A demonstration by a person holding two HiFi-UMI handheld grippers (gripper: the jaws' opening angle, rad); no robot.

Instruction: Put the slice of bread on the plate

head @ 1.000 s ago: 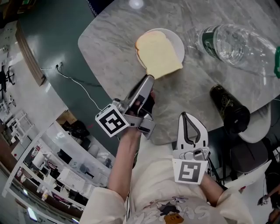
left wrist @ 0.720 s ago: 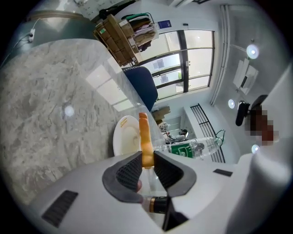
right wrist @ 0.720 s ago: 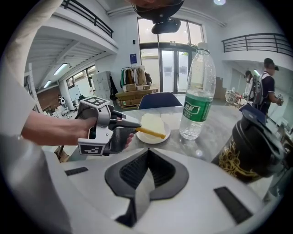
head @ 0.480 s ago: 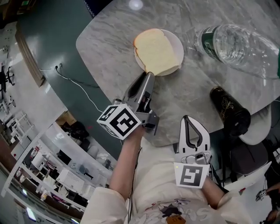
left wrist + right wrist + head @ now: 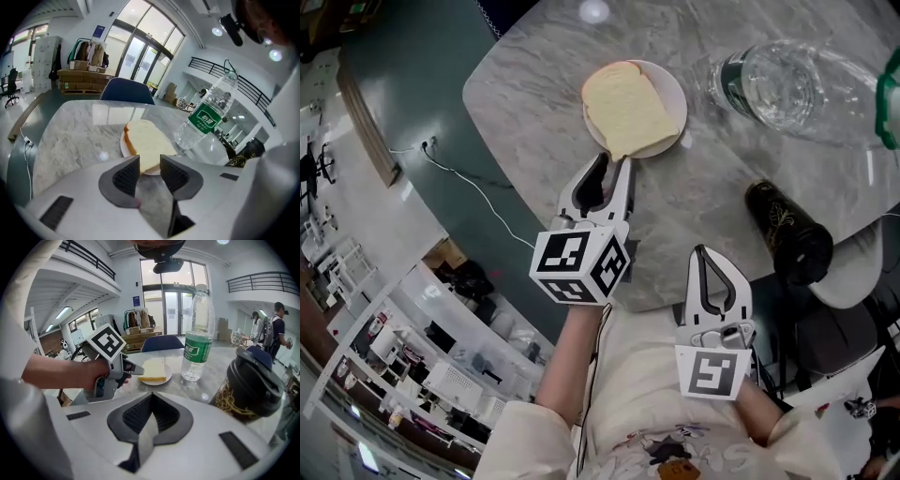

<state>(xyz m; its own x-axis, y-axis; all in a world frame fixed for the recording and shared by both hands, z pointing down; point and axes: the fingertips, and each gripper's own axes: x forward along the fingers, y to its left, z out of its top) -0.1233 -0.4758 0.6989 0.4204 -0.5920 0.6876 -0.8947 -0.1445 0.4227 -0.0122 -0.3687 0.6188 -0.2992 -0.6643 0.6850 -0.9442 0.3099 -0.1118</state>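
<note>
Bread slice on white plate

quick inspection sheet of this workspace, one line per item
surface: grey marble table
job's things: slice of bread lies flat on the white plate
clutter: clear water bottle standing upright; dark cup near the table's edge
grippers: left gripper has its jaws apart, they have just been opening, nothing is pinched, and its tips are at the bread's near corner; right gripper has its jaws together and is empty
cables: one thin cable on the floor left of the table
surroundings: teal floor; person with a backpack far off
</note>
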